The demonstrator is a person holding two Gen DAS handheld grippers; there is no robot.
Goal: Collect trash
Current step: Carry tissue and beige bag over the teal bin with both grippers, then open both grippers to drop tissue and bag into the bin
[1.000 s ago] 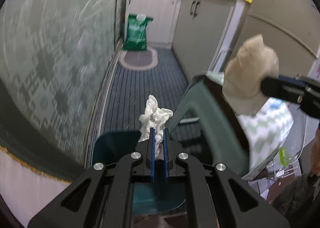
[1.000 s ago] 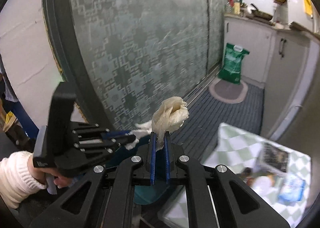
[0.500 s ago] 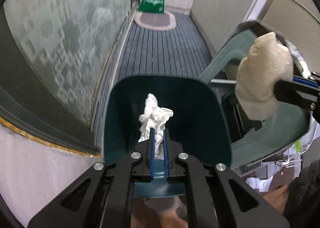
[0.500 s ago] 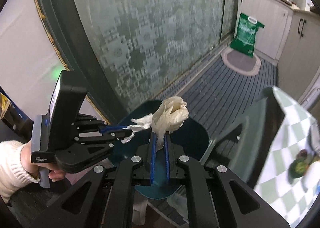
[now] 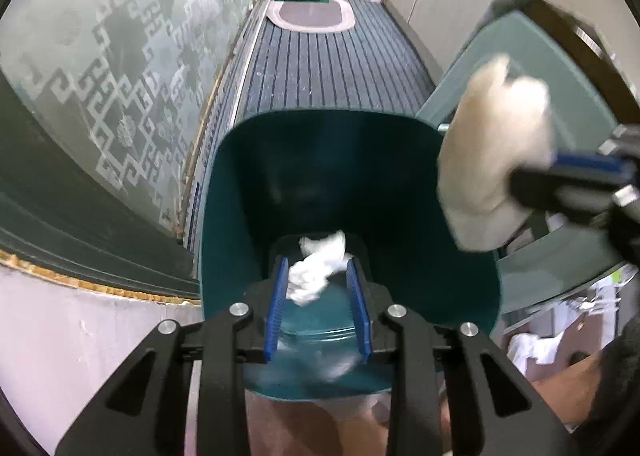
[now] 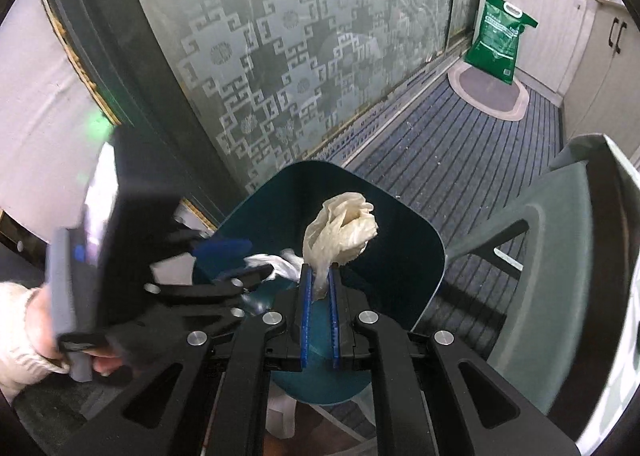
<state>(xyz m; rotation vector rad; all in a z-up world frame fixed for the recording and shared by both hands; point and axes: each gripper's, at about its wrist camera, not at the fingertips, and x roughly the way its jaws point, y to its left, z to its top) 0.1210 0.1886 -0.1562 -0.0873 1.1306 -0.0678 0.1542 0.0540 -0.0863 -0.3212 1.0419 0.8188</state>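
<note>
Right wrist view — cream wad (image 6: 342, 230) stands upright from pinched fingers (image 6: 306, 306).

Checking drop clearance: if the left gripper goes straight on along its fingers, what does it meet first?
Probably the crumpled white tissue loose between the left gripper's just-opened jaws, then the dark teal plastic bin's inside; depth is unclear.

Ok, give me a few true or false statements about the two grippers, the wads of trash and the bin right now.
1. The left gripper has its jaws apart, just opened, around the white tissue. True.
2. The right gripper is empty. False: it is shut on a cream crumpled wad.
3. Both grippers are over the teal bin. True.
4. The green bag lies inside the bin. False: it stands on the floor by the cabinets, far off.
</note>
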